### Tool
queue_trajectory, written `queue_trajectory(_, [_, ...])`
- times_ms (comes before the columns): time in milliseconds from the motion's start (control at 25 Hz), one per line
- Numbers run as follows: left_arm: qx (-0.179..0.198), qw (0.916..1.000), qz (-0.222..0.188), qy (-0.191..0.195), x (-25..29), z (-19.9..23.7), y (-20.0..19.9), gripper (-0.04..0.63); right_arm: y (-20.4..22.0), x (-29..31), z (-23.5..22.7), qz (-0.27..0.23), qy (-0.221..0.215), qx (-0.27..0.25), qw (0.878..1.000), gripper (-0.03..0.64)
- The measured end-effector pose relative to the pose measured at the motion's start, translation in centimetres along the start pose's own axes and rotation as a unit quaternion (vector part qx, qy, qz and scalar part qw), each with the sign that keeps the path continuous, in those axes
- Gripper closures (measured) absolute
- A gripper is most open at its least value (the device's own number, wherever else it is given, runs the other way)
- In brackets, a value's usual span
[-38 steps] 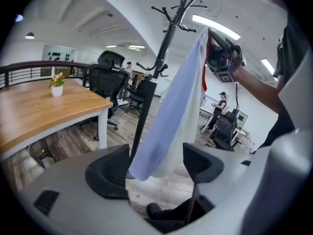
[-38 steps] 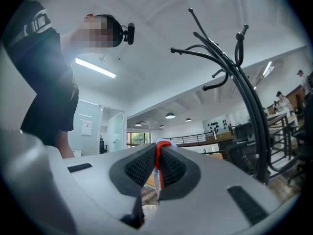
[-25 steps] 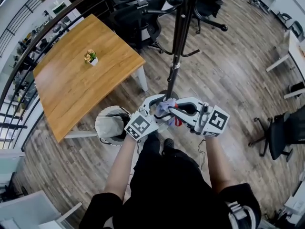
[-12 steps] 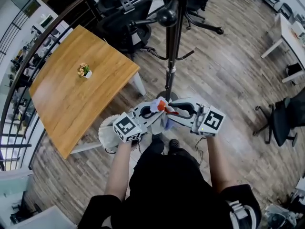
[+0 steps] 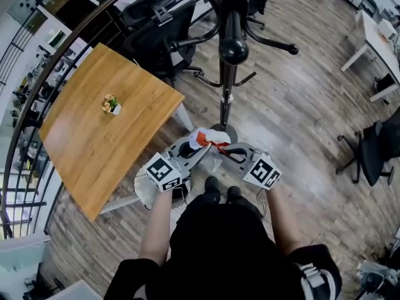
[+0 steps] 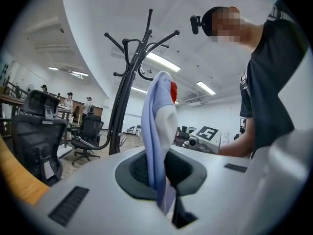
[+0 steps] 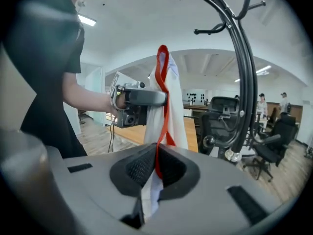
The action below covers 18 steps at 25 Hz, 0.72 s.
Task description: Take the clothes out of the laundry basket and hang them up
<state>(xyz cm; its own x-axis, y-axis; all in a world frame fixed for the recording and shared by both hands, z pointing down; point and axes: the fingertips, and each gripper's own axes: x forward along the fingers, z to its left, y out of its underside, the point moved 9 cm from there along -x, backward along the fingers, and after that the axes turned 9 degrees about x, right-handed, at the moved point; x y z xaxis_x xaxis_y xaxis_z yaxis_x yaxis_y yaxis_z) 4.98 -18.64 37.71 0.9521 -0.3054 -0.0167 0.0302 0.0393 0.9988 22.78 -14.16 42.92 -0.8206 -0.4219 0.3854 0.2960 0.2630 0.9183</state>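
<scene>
A small garment (image 5: pixel 209 140), white and lavender with red trim, hangs between my two grippers at waist height. My left gripper (image 5: pixel 199 149) is shut on its lavender edge (image 6: pixel 157 126), having just closed on it. My right gripper (image 5: pixel 221 147) has just closed too and is shut on the white cloth and red strap (image 7: pixel 163 97). The black coat stand (image 5: pixel 229 67) rises just beyond the garment, its hooks (image 6: pixel 139 53) above the cloth. The laundry basket (image 5: pixel 142 191) sits on the floor at my left, mostly hidden under the left gripper.
A wooden table (image 5: pixel 94 124) with a small potted plant (image 5: pixel 111 104) stands at the left. Black office chairs (image 5: pixel 159 27) crowd behind the coat stand, and another chair (image 5: pixel 375 152) is at the right. My shoes (image 5: pixel 220 186) stand on the wooden floor below the grippers.
The left gripper has shifted left and closed on the garment. The right gripper has come down. The cloth now shows white and red between them instead of a bluish bunch.
</scene>
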Motion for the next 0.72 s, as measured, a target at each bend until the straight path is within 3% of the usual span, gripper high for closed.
queue_trajectory(280, [-0.017,0.9994,0.023,-0.02,-1.5,2.6,2.6,0.543,-2.2,-1.8,-0.8,-0.064,0.018,-0.003,0.998,0.604])
queue_trajectory(400, [-0.031,0.9978,0.043,-0.041,-2.6,3.4,4.2,0.379,-2.7,-1.6,-0.9,-0.068,0.016,0.001,0.998,0.604])
queue_trajectory(480, [-0.028,0.9965,0.06,-0.051,-3.0,3.6,5.2,0.313,-2.8,-1.6,-1.2,-0.081,0.015,0.01,0.997,0.604])
queue_trajectory(600, [-0.032,0.9954,0.072,-0.054,-3.9,3.6,6.4,0.285,-3.0,-2.1,-1.9,-0.107,0.024,0.027,0.994,0.604])
queue_trajectory(720, [-0.021,0.9951,0.084,-0.048,-4.0,3.3,7.0,0.278,-3.1,-2.2,-2.0,-0.094,0.023,0.022,0.995,0.604])
